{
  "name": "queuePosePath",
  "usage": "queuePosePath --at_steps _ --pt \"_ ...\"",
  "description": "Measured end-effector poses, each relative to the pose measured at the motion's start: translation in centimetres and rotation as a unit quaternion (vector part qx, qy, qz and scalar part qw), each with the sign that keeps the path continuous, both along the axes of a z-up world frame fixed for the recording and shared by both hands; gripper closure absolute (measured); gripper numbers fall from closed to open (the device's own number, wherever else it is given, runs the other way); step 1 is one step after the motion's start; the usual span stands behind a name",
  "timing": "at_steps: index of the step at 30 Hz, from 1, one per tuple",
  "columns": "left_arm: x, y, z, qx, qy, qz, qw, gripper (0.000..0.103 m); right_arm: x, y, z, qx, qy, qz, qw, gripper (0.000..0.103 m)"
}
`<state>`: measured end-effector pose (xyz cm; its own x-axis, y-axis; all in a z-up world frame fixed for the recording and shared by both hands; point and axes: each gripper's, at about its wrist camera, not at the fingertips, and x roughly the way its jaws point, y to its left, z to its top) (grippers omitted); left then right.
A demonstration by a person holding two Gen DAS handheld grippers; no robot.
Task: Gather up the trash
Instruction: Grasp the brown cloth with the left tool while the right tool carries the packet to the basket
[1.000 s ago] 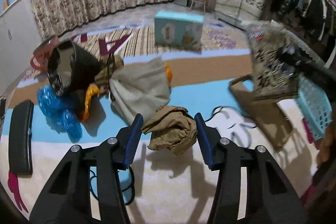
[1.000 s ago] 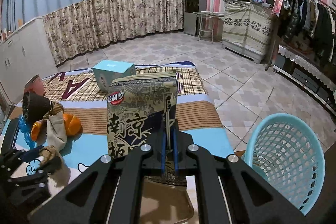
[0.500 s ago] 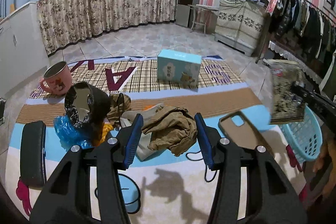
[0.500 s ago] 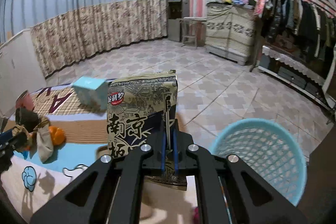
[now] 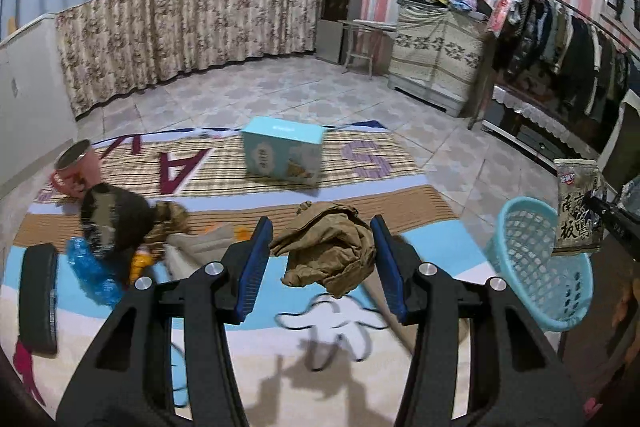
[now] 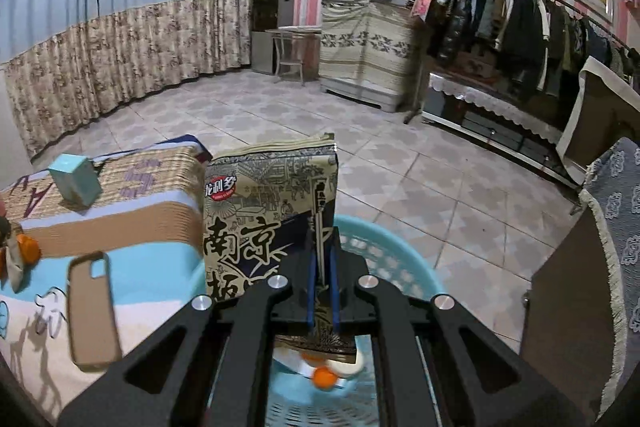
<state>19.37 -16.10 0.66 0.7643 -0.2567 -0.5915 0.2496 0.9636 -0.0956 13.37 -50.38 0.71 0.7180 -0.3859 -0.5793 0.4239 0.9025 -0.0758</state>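
Note:
My left gripper is shut on a crumpled brown paper wad, which hangs between the blue pads above the play mat. My right gripper is shut on the lower edge of an upright printed snack packet. It holds the packet over the light-blue mesh basket. An orange scrap and a white piece lie inside the basket. In the left wrist view the basket stands at the mat's right end, with the packet just above its far rim.
On the mat lie a teal tissue box, a pink mug, a dark pouch among a blue plastic bag and rags, a black pad and a brown phone case. A dark cabinet stands right of the basket.
My left gripper has risen off the mat with the brown wad still in it. My right gripper has swung right with the packet, from above the mat to over the basket.

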Motion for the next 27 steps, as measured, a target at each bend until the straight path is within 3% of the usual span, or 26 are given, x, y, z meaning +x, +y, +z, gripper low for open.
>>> queuePosePath --at_steps 13,27 --pt "-1.1 -9.0 -0.1 0.02 -0.003 -0.06 0.998 0.054 -1.0 -4.7 0.0 0.011 0.001 -0.005 1.0 0.097" --pt "-1.2 -14.7 -0.4 0.029 -0.003 -0.1 0.9945 0.054 -2.1 -7.8 -1.6 0.032 0.0 -0.027 0.999 0.097"
